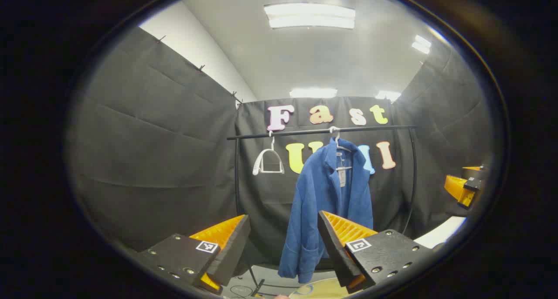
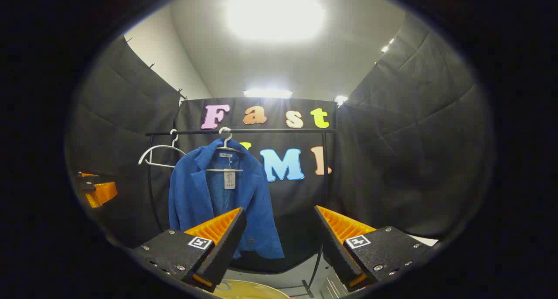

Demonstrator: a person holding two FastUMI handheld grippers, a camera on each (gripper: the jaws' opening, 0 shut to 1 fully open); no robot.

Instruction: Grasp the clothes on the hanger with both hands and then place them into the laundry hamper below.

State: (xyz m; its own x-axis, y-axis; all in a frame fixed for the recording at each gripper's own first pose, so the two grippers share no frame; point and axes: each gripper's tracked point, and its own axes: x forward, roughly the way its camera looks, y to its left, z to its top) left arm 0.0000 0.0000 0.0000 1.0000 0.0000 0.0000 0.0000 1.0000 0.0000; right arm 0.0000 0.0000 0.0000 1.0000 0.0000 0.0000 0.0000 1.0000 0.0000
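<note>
A blue jacket (image 1: 324, 194) hangs from a white hanger (image 1: 336, 145) on a black rail (image 1: 322, 131) at the back of the booth. In the right gripper view the same blue jacket (image 2: 205, 194) hangs left of centre under its white hanger (image 2: 226, 147). My left gripper (image 1: 283, 242) is open, well short of the jacket, with nothing between its fingers. My right gripper (image 2: 279, 238) is open too and also away from the garment. The right gripper (image 1: 463, 186) shows at the far right of the left gripper view; the left gripper (image 2: 96, 189) shows at the far left of the right gripper view. A pale hamper rim (image 2: 244, 289) peeks at the bottom.
A second, bare white hanger (image 1: 269, 161) hangs on the rail left of the jacket; the right gripper view also catches this bare hanger (image 2: 159, 155). The rail stands on black uprights (image 1: 412, 181). A white surface edge (image 1: 440, 231) lies at the lower right.
</note>
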